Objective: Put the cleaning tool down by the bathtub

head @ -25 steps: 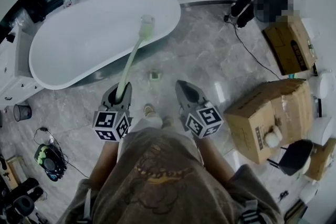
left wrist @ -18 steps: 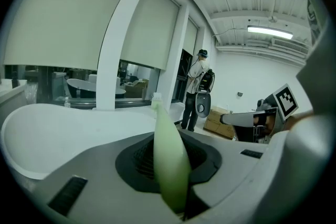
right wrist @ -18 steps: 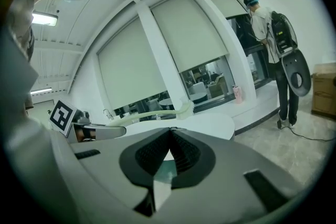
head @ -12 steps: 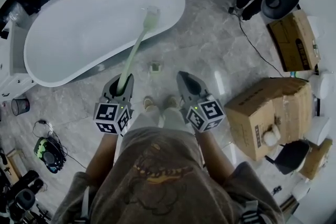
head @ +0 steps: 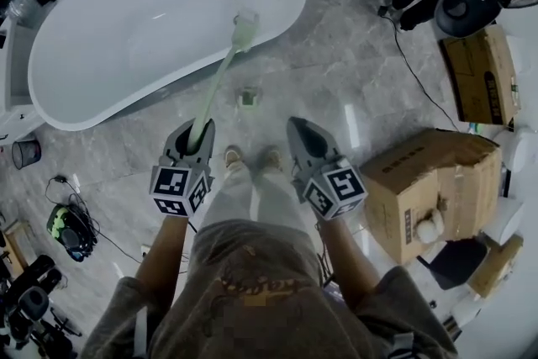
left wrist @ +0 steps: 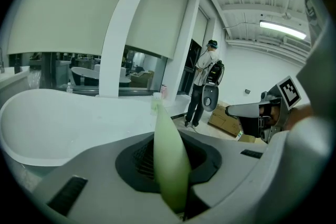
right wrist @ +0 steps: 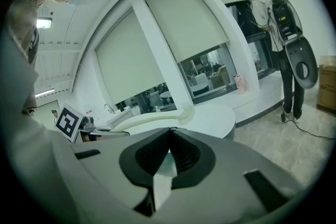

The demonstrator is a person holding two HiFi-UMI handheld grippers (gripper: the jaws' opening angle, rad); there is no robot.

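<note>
Ground gained on tub [head: 101, 38] over the last second, with feet [head: 248, 157] brought up close to its near side and rim looming larger in head view. Kept left gripper [head: 198, 127] clamped as before, jaws partly closed, on handle of pale green brush [head: 216, 84], head still hanging over tub's inner edge rather than over grey floor [head: 336, 71]; held right gripper [head: 300, 130] empty, jaws together. Judged approach nearly done but brush not yet put down: needed swinging back off rim and lowering to floor beside tub before any release.
</note>
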